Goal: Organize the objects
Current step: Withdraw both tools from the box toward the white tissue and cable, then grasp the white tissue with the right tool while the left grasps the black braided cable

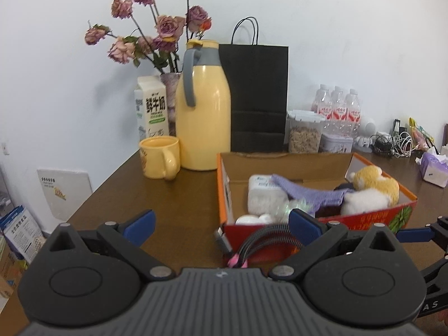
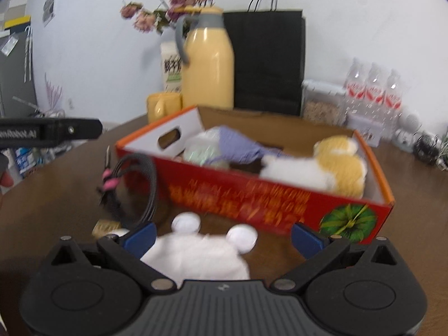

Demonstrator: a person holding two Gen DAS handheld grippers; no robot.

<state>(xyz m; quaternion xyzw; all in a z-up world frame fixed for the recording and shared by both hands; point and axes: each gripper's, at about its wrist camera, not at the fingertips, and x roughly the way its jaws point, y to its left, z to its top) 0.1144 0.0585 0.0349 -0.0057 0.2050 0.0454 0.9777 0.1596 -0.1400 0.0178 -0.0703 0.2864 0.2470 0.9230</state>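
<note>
A red and orange cardboard box (image 1: 364,221) (image 2: 280,204) sits open on the brown table. It holds a yellow and white plush toy (image 1: 372,184) (image 2: 336,165), a purple cloth (image 1: 305,193) and a white pack (image 1: 263,193). A coiled black cable with pink ties (image 1: 266,238) (image 2: 137,184) leans against the box's near corner. My left gripper (image 1: 222,224) is open above the cable and touches nothing. My right gripper (image 2: 224,238) is open too, with a white plush piece with round ears (image 2: 201,254) lying between its fingers on the table.
Behind the box stand a yellow jug (image 1: 203,112), a yellow mug (image 1: 159,156), a milk carton (image 1: 152,109), dried roses (image 1: 156,33), a black paper bag (image 1: 257,98), a cereal jar (image 1: 303,135) and water bottles (image 1: 338,106). Cables and tissues (image 1: 432,168) lie at the far right. The table edge runs along the left.
</note>
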